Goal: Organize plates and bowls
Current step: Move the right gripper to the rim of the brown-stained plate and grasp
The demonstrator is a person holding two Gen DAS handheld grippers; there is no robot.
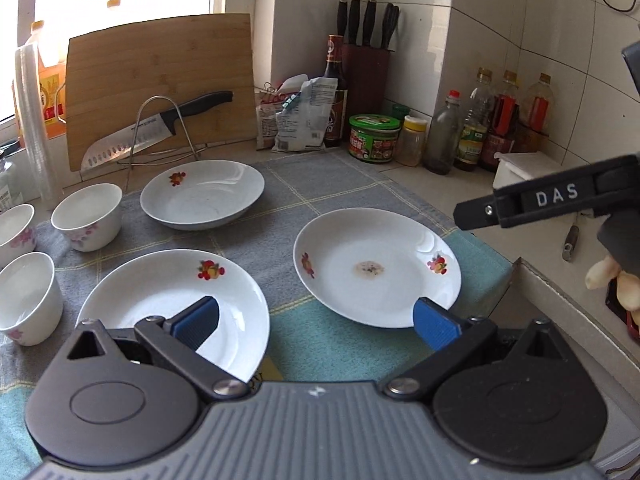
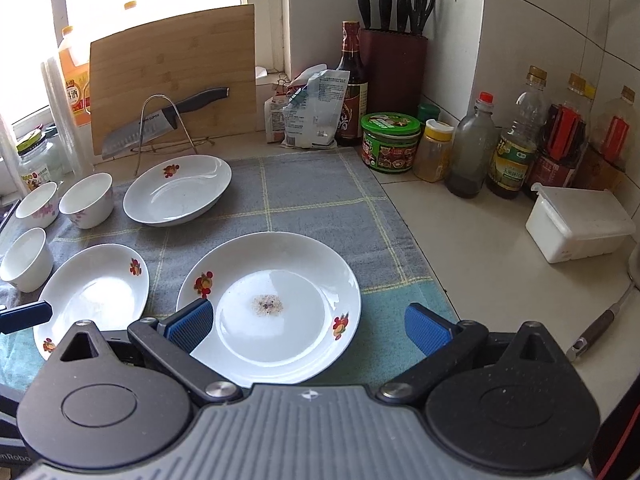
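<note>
- A tiled kitchen counter [image 2: 472, 232] is covered in part by a checked grey-and-teal cloth [image 2: 320, 200], soft and woven.
- Three glossy white round plates with fruit prints are laid on the cloth: a stained plate [image 2: 276, 304] nearest the right gripper [image 2: 308, 326], a second plate [image 1: 172, 304] beneath the left gripper [image 1: 316, 322], a deeper plate [image 1: 202, 194] further back.
- Three white floral bowls [image 1: 88, 216] are stood at the cloth's left edge.
- Both grippers are held wide open, nothing between the ribbed blue pads [image 2: 190, 326].
- A bamboo board [image 1: 160, 84], a knife [image 1: 156, 130] on a wire rack, a knife block [image 2: 394, 66] and bottles [image 2: 516, 144] are ranged along the wall.
</note>
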